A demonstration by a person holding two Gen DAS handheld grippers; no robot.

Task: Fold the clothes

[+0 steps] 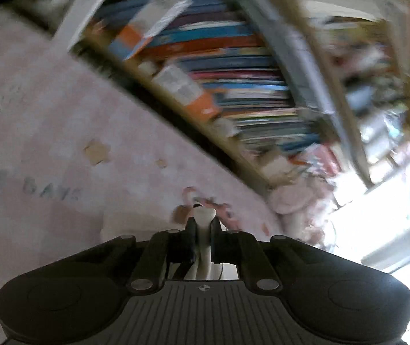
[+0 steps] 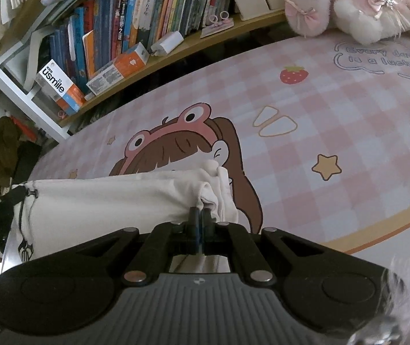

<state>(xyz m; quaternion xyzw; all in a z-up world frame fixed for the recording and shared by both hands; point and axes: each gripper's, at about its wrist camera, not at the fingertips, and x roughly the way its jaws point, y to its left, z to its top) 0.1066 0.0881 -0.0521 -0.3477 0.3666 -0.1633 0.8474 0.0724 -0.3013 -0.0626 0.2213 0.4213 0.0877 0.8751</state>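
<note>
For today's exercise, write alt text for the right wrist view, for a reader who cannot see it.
The right gripper is shut on a bunched edge of a white garment, which stretches left across a pink checked bedsheet with a cartoon girl print. Behind the bed a bookshelf holds many books, and plush toys sit at top right.
</note>
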